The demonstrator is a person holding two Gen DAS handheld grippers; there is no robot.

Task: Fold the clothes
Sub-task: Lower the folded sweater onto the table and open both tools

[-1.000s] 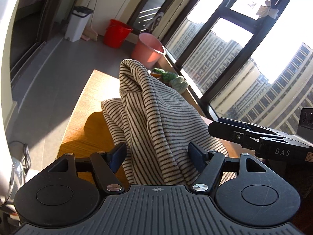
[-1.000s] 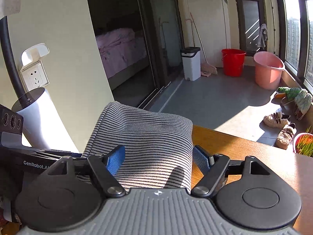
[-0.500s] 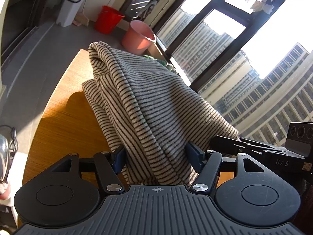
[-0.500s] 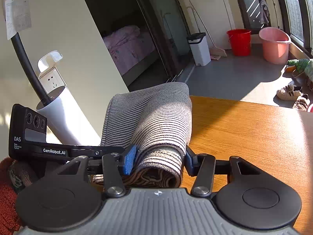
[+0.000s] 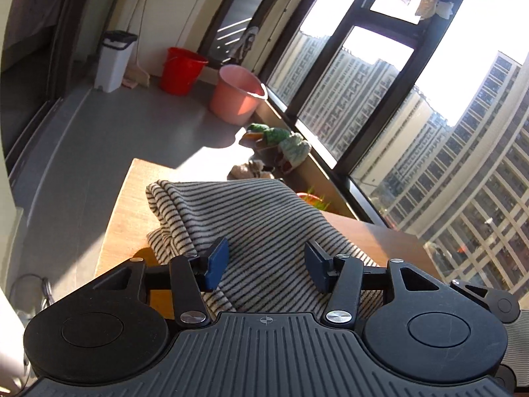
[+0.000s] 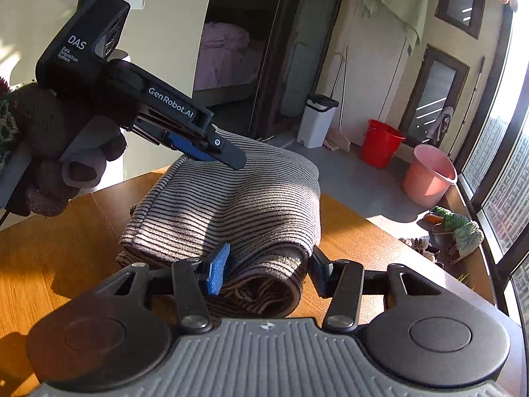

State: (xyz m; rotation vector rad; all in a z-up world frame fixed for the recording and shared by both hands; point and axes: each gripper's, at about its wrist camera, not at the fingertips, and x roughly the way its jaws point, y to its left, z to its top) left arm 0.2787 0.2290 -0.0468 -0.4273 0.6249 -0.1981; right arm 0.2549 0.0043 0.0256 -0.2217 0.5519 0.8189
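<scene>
A cream garment with thin dark stripes (image 5: 258, 218) lies folded in a thick bundle on the wooden table (image 5: 132, 198). My left gripper (image 5: 266, 263) hovers just over its top, open, with the cloth lying flat beneath the blue pads. In the right wrist view the garment (image 6: 251, 198) ends in a rolled fold at the near side. My right gripper (image 6: 267, 273) is shut on that fold, a pad against each side. The left gripper (image 6: 228, 155) reaches in from the left over the bundle, held by a gloved hand (image 6: 43, 165).
The table (image 6: 66, 248) ends just beyond the garment, with grey floor past it. On the floor stand a pink bucket (image 5: 236, 96), a red bucket (image 5: 180, 69) and a white bin (image 5: 114, 59). Slippers (image 5: 281, 145) lie by the large window on the right.
The garment was draped high between the grippers and has come down onto the table as a bundle. The right pads closed in on the rolled fold. The left gripper has let go.
</scene>
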